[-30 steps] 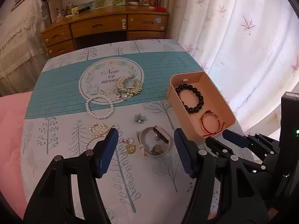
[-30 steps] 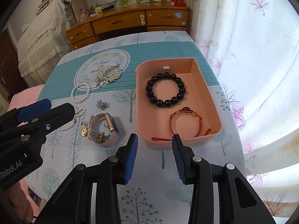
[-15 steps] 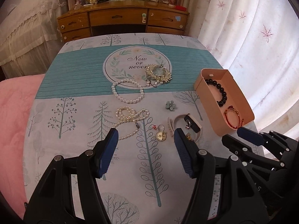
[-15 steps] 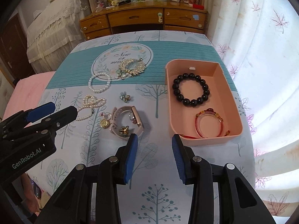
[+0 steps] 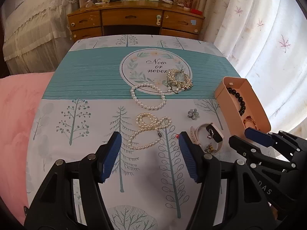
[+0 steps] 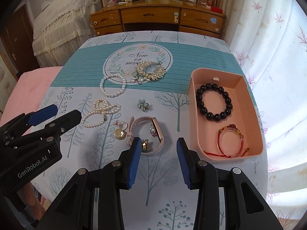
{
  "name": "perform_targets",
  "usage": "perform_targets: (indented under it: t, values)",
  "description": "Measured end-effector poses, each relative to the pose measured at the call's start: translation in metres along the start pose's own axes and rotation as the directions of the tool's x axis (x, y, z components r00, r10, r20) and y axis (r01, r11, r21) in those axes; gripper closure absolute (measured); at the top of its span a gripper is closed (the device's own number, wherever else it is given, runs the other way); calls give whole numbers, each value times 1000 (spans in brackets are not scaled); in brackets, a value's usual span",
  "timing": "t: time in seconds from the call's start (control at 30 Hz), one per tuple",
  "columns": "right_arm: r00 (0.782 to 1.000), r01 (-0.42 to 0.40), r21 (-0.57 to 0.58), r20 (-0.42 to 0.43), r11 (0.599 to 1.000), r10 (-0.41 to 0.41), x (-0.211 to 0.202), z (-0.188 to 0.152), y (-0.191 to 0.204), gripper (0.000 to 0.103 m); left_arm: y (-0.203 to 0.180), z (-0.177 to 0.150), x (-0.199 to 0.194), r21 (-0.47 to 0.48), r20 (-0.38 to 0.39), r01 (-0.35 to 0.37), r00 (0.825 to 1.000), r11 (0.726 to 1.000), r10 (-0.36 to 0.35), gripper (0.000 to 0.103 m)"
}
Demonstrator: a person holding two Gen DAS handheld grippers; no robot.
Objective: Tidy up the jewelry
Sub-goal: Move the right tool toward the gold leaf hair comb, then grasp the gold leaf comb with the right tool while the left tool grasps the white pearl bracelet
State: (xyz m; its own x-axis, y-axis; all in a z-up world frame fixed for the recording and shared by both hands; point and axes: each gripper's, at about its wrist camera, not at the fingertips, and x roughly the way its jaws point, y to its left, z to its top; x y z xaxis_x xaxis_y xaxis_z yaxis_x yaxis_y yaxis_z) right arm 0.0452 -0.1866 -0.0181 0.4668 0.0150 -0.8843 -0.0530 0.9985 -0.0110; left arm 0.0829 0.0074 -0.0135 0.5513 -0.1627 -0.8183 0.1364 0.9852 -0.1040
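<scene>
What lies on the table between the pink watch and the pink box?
Nothing: in the right wrist view, only bare tablecloth with a printed tree separates the pink watch from the pink box.

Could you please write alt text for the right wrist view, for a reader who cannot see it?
The open right gripper hovers over a tree-print tablecloth, with a pink tray at right holding a black bead bracelet and a red cord bracelet. Pearl strands, a gold brooch and a pink watch lie loose at left.

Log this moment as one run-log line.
left gripper: open, over pearl necklace | right gripper: open, empty | pink box: black bead bracelet, red bracelet
</scene>
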Motion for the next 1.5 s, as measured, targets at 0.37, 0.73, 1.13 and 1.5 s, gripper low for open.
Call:
perform_targets:
  t: [0.37,0.73,1.13,1.5]
  values:
    - [1000,-29,-25,-7,999,29,24,43,14,64,32,10,27,-93,-87,-1,996,996,-7,44]
    - [999,-37,-25,-18,999,37,49,74,18,64,39,18,43,-80,-101,-62,993,995,54,44]
    - [998,-39,-12,-57,999,38,80,92,10,64,48,27,65,-75,-126,-94,988,993,84,44]
    - [989,-95,57,-111,994,101,119,134,2,64,73,46,86,-139,-147,-72,988,988,51,44]
